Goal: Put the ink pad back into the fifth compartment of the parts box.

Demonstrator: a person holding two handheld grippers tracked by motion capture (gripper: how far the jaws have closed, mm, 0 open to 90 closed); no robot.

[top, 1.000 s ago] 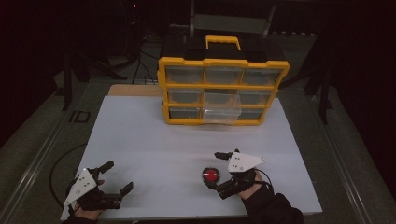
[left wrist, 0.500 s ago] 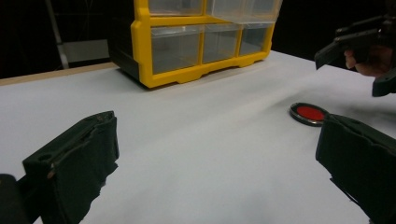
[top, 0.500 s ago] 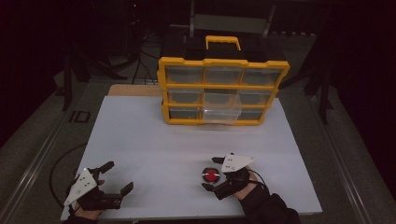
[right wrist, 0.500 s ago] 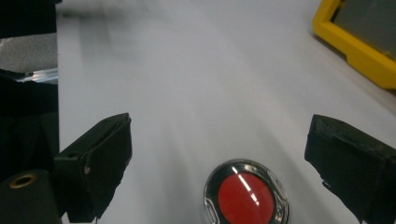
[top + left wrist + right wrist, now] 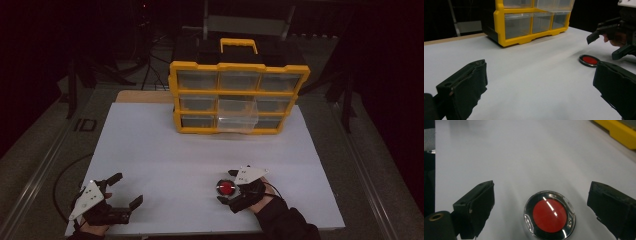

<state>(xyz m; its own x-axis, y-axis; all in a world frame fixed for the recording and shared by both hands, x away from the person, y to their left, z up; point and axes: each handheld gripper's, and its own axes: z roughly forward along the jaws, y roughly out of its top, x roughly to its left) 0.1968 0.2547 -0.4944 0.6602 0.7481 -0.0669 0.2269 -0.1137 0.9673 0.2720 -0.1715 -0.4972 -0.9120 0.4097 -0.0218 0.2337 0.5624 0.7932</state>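
On the table (image 5: 165, 150), centre the right gripper's (image 5: 231, 189) spread jaws around the disc (image 5: 549, 215) before closing; left gripper (image 5: 120, 192) gapes idle.

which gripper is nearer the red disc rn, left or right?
Right. The right gripper is open, its jaws on either side of the red disc, not touching. The left gripper sits open at the table's near-left corner, well away.

Two handheld grippers over a white table, a red disc at the right one

The right gripper (image 5: 227, 186) straddles the red disc (image 5: 226, 188) with jaws apart near the table's (image 5: 200, 150) front edge. The left gripper (image 5: 122, 189) rests open at the front left corner. A yellow drawer organizer (image 5: 238, 97) stands at the far edge.
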